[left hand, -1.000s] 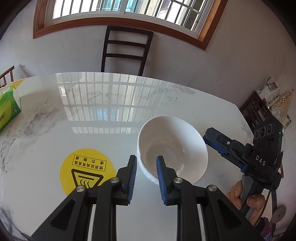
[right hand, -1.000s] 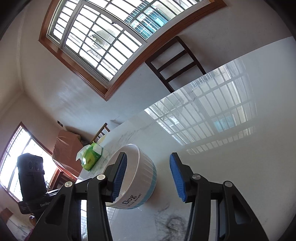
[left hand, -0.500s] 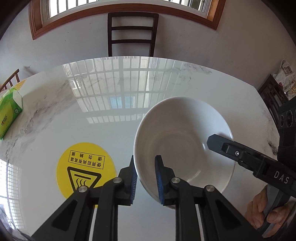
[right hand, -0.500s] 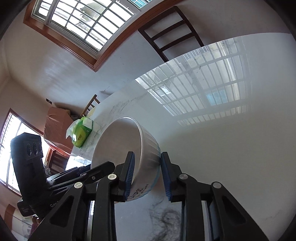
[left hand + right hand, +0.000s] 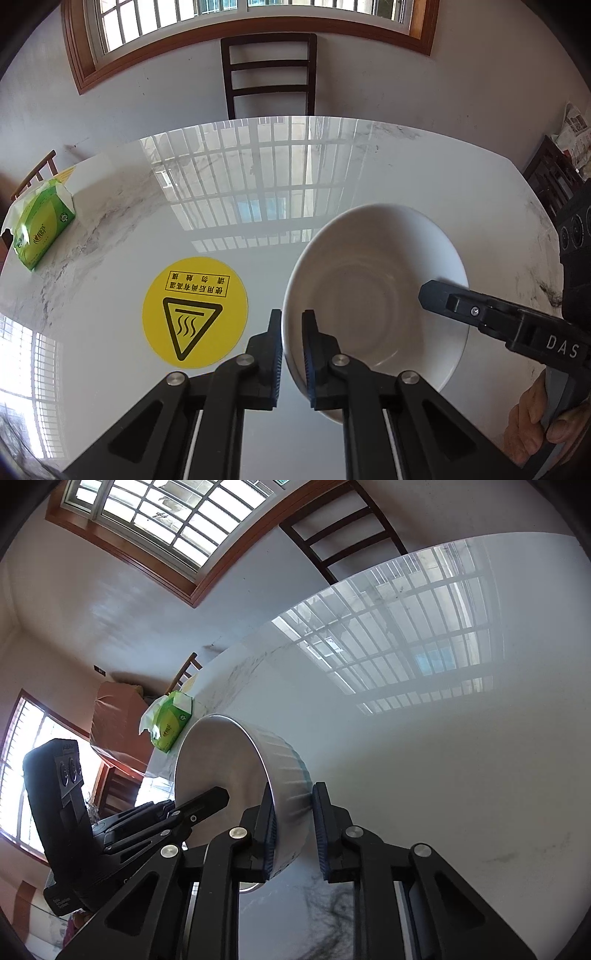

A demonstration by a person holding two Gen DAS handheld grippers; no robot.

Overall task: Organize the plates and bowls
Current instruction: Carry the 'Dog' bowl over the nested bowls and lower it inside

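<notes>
Bowl (image 5: pixel 373 295), white, sits on the marble table (image 5: pixel 258 184), right of centre in the left wrist view. Left gripper (image 5: pixel 291 354) clamped on the bowl's near-left rim: one blue pad outside the wall, the other inside, both pressing on it; its jaws have just been closing. Right gripper (image 5: pixel 439 295) reaches in from the right over the bowl's far-right rim, one finger visible inside the bowl, a hand (image 5: pixel 532 417) on its handle at the lower right edge. Round yellow warning sticker (image 5: pixel 195 312) lies flat on the table just left of the bowl. Green tissue pack (image 5: pixel 40 225) at the far-left table edge, well apart. Dark wooden chair (image 5: pixel 269 74) behind the far side, under the window.

Right wrist view: right gripper (image 5: pixel 293 834) pinches the bowl (image 5: pixel 236 775) wall, left pad inside, right pad against the ribbed outer side (image 5: pixel 288 775); jaws have just been closing here too. Bowl appears tilted in this view, rim toward the left. Left gripper (image 5: pixel 207 805) enters from the left, finger inside the bowl. Tissue pack (image 5: pixel 171 725) lies beyond the bowl, far left. Dark marble veining (image 5: pixel 328 912) near the bottom edge of the table (image 5: pixel 443 757).
</notes>
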